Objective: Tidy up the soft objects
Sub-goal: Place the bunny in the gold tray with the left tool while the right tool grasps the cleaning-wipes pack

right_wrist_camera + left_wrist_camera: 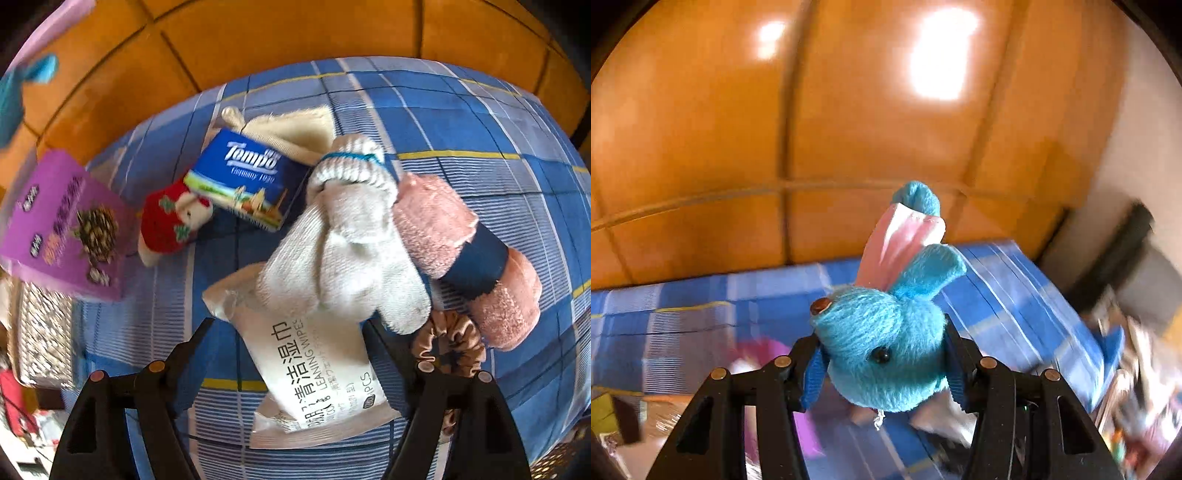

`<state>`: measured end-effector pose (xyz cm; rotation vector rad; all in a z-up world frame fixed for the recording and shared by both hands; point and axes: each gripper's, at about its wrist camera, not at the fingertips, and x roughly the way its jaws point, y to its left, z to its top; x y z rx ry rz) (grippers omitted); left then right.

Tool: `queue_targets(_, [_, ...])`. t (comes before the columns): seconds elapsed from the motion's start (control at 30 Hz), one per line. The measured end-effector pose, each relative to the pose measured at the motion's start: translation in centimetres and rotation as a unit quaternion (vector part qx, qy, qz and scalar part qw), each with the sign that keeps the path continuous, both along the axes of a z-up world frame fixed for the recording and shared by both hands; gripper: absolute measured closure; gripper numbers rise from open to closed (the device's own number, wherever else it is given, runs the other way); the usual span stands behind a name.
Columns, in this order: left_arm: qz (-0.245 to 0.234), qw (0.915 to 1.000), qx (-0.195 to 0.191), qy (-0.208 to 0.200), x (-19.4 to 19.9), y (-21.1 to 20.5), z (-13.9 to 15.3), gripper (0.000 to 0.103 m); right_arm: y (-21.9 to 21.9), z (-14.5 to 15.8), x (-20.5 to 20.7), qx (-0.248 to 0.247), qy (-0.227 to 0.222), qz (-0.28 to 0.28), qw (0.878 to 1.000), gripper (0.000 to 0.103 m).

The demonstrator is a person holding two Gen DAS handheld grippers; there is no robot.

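While left fingers [882, 363] clamp blue bunny [882, 347], right fingers [288, 343] gape.

Blue plaid bedspread [461, 110], orange wood panels [849, 110]
Turquoise plush bunny [882, 350], pink-lined ear; purple box [62, 225]; pink towel [443, 221], navy band.

Bright, glare overhead, blurred fisheye edges

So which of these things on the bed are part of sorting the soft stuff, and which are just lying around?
Part of the job:
- blue plush bunny, clamped in the left tool
- white socks
- pink towel roll
- red plush toy
- brown scrunchie

Probably just lying about:
- Tempo tissue pack
- wet wipes pack
- purple box
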<state>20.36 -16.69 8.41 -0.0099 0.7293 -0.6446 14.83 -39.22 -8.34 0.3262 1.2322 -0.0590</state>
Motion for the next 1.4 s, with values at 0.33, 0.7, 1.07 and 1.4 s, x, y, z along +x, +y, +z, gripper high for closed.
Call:
queue_targets(0.33, [0.228, 0.9737, -0.014, -0.004, 2.7, 17.7, 0.4, 0.047, 2.9, -0.9, 0.3, -0.070, 0.021, 0.055, 0.996, 0.048])
queue_targets(0.7, [0.364, 0.9294, -0.029, 0.055, -8.0, 32.6, -8.0, 0.045, 5.3, -1.9, -0.2, -0.098, 0.020, 0.071, 0.992, 0.048])
queue_targets(1.07, [0.385, 0.9201, 0.028, 0.064, -13.4, 34.1, -13.6, 0.039, 5.4, -2.4, -0.8, -0.110, 0.008, 0.079, 0.991, 0.047])
queue_targets(1.4, [0.369, 0.9260, 0.077, 0.026, -15.6, 33.3, -13.6, 0.031, 6.6, -2.4, -1.5, -0.137, -0.005, 0.094, 0.986, 0.049])
